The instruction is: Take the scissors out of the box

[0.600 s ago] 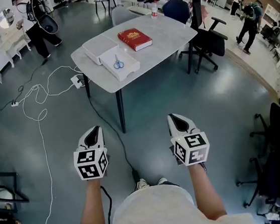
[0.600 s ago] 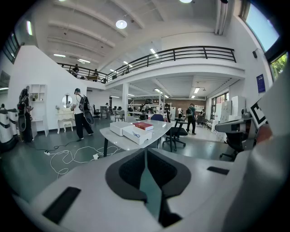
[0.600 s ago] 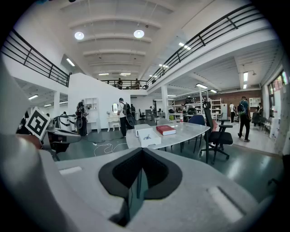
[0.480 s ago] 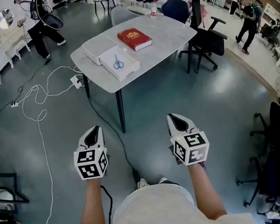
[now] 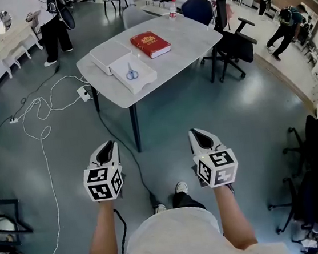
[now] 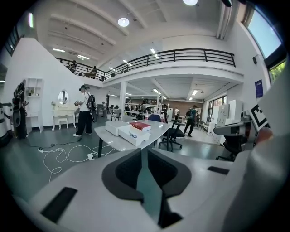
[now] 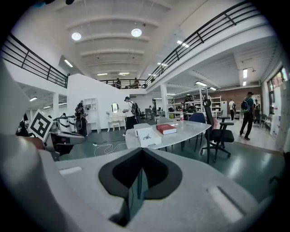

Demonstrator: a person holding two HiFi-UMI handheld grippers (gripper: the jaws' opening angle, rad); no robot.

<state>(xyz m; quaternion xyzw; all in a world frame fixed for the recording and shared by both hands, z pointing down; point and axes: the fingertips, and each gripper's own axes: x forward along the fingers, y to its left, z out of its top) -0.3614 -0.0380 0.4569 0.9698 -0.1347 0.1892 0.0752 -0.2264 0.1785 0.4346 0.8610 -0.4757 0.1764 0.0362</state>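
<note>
Standing well short of the table (image 5: 186, 42), with the left gripper (image 5: 106, 149) and the right gripper (image 5: 201, 136) held low and side by side. Both closed down to a thin slit, gripping nothing. Scissors (image 5: 131, 73) lying flat inside the open white box (image 5: 143, 80) at the table's near-left corner, untouched.

Likely trouble from here:
- Could snag a foot on the white cable (image 5: 52, 165) looping over the floor left of the table.
- Could arrive at the table with jaws closed and merely shove the box. Looks light and sits close to the table's edge on a smooth top, so might slide off.
- Could pinch the box wall together with the scissors, or catch only 1 handle loop and let the pair swing open.
- Could bump the red book (image 5: 151, 43) just behind the box on the table.

Materials and shapes:
- Small scissors with blue loops and slim metal blades.
- Shallow rectangular box, matte white, probably card, with a flat white lid (image 5: 111, 54) touching it on the table's left side.
- Pale, smooth tabletop with rounded corners on thin dark legs.
- Hard-shelled white grippers with dark inner pads.
</note>
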